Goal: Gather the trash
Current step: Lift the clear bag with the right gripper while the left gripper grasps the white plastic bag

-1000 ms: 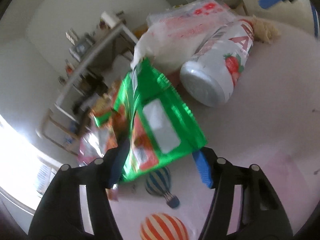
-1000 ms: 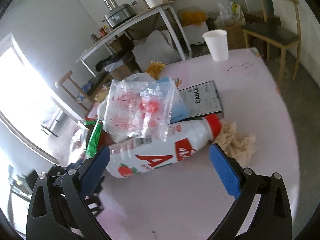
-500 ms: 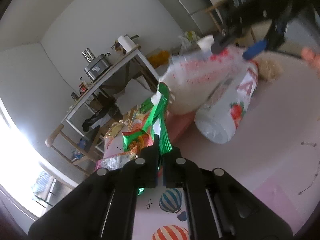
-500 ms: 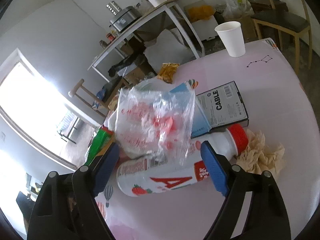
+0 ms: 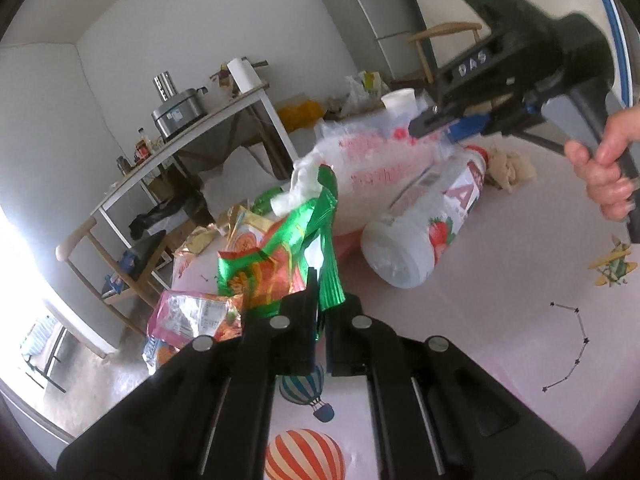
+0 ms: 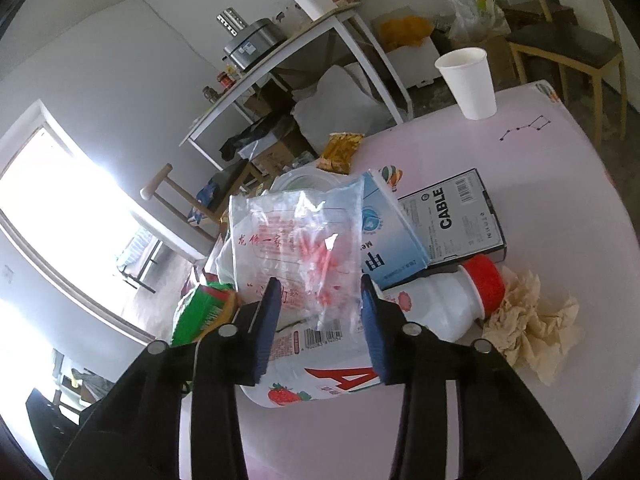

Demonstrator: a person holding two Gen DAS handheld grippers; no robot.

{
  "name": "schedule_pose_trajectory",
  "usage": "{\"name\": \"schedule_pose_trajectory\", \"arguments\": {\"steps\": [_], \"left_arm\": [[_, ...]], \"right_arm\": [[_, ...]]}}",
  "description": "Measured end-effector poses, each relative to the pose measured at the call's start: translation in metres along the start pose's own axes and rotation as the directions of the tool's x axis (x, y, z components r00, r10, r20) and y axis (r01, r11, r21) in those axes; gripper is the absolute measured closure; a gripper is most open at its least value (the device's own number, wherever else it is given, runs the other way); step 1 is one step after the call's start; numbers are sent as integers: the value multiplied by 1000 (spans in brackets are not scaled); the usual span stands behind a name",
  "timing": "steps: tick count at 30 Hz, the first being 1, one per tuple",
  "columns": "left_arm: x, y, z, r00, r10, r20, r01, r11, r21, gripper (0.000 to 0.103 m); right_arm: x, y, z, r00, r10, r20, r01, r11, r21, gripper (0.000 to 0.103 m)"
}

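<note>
Right now the left gripper (image 5: 319,300) pinches the green snack wrapper (image 5: 304,240) above the pink table (image 5: 520,280). The right gripper (image 6: 318,304) is closing around the clear plastic bag (image 6: 296,240), not yet tight. That thin bag may slip out, or tug the strawberry milk bottle (image 6: 360,356) rolling.

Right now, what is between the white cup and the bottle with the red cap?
In the right wrist view, a black box marked CABLE lies between the white cup and the bottle; otherwise bare pink table.

- My left gripper (image 5: 320,300) pinches the snack wrapper (image 5: 296,248).
- Between my right fingers (image 6: 266,320): plastic bag (image 6: 296,248), atop the bottle (image 6: 360,344).
- Right of them: crumpled paper (image 6: 528,320).
- Beyond: cable box (image 6: 452,216), cup (image 6: 468,80).
</note>
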State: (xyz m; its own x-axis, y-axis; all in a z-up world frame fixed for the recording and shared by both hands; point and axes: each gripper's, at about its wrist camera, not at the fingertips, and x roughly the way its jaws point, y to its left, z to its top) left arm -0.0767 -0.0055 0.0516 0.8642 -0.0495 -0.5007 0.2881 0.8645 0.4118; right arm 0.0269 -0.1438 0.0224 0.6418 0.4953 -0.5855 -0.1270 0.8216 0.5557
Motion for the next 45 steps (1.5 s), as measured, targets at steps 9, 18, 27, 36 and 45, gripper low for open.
{"name": "schedule_pose_trajectory", "arguments": {"steps": [9, 18, 27, 36, 45], "left_arm": [[-22, -15, -14, 983, -178, 41, 178, 984, -8, 26], [-28, 42, 21, 915, -384, 126, 404, 884, -237, 20], [123, 76, 98, 846, -523, -105, 474, 827, -303, 24], [124, 53, 114, 868, -470, -163, 428, 873, -235, 97], [73, 63, 155, 885, -465, 12, 457, 863, -216, 99]], "right_arm": [[-27, 0, 0, 996, -10, 89, 9, 1000, 3, 96], [-77, -8, -5, 982, 65, 177, -75, 996, 54, 96], [-103, -44, -17, 978, 41, 205, -79, 980, 181, 96], [-121, -58, -28, 976, 72, 206, -117, 970, 212, 96], [-157, -48, -36, 956, 120, 266, -176, 965, 197, 96]]}}
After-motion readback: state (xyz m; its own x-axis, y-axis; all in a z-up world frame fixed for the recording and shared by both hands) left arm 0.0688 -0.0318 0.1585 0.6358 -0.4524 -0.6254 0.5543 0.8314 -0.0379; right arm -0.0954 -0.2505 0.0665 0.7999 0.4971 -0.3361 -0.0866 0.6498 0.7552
